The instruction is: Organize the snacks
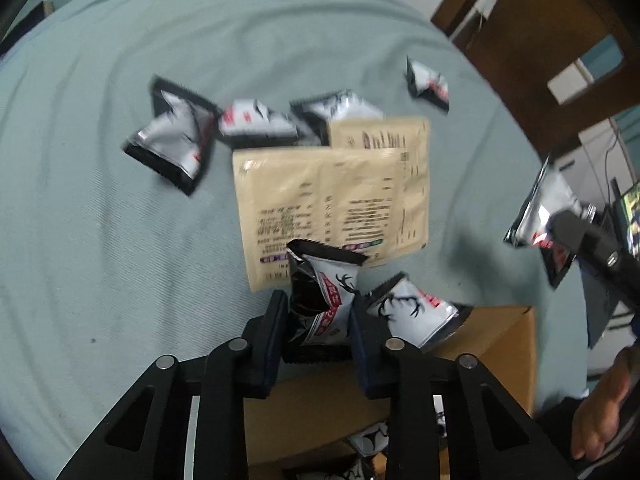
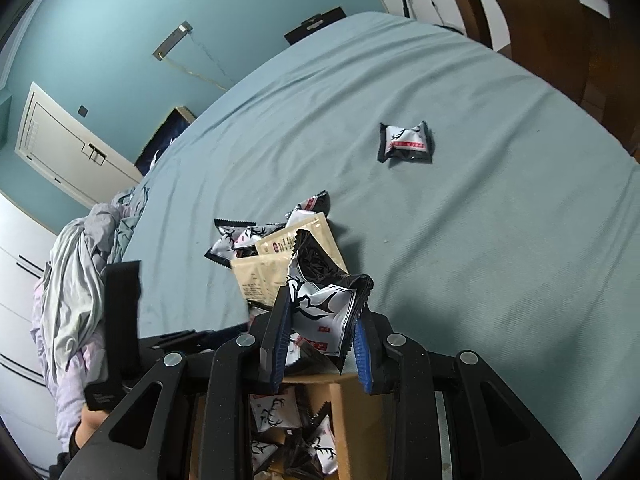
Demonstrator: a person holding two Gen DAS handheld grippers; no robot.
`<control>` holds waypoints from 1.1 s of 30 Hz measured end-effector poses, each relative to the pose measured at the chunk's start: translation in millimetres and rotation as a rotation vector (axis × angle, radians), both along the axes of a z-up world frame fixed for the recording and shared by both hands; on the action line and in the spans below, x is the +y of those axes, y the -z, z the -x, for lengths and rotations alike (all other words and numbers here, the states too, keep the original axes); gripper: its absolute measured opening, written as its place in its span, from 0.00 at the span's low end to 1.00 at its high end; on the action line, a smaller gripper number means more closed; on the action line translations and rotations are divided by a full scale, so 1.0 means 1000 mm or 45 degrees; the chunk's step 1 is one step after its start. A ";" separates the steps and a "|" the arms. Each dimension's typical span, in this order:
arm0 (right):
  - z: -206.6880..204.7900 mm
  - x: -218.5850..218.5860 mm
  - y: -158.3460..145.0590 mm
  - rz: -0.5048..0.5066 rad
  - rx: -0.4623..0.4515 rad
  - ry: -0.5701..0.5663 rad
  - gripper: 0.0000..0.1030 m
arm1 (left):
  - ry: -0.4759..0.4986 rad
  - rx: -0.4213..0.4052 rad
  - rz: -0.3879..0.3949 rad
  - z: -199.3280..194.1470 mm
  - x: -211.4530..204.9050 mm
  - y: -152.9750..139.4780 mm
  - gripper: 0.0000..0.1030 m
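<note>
Both grippers clamp a snack packet above the cardboard box (image 1: 500,344).
Left view: left gripper (image 1: 320,320) pinches one packet (image 1: 324,300); roughly five others, blurred, and two beige sachets (image 1: 320,200) at twelve o'clock. Right view: right gripper (image 2: 322,332) grips one packet (image 2: 324,304); lone packet (image 2: 405,142) at one o'clock.

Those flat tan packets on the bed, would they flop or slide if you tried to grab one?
The tan packets lie flat and thin on the bedsheet, so probably light and bendy. Their smooth faces may slip. With edges flush against the cloth, pinching one looks awkward.
</note>
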State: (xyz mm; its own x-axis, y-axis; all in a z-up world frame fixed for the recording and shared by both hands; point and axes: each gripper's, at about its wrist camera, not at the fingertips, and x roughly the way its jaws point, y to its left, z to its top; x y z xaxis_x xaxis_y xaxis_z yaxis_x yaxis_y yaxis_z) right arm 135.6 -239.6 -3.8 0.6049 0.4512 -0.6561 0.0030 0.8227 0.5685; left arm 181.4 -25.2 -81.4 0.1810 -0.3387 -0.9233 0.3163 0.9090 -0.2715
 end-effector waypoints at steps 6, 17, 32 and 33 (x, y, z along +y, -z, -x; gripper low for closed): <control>0.031 -0.008 -0.009 0.015 -0.091 0.040 0.25 | -0.175 -0.228 0.041 0.015 0.030 -0.058 0.26; 0.116 -0.008 -0.023 0.050 -0.210 -0.012 0.25 | -0.040 -0.374 -0.008 0.107 0.044 -0.104 0.26; 0.161 0.004 -0.024 0.128 -0.293 -0.141 0.25 | 0.061 -0.487 -0.131 0.171 0.022 -0.103 0.59; 0.161 0.004 -0.024 0.127 -0.293 -0.146 0.25 | 0.050 -0.495 -0.144 0.171 0.023 -0.103 0.62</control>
State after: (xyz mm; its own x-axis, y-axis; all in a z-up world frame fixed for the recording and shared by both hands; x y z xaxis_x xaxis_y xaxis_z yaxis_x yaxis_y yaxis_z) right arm -24.9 -235.2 20.7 0.6918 0.4657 -0.5518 -0.2135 0.8620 0.4597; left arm 10.9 -2.7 22.0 0.5131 -0.2528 -0.8203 0.4108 0.9114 -0.0239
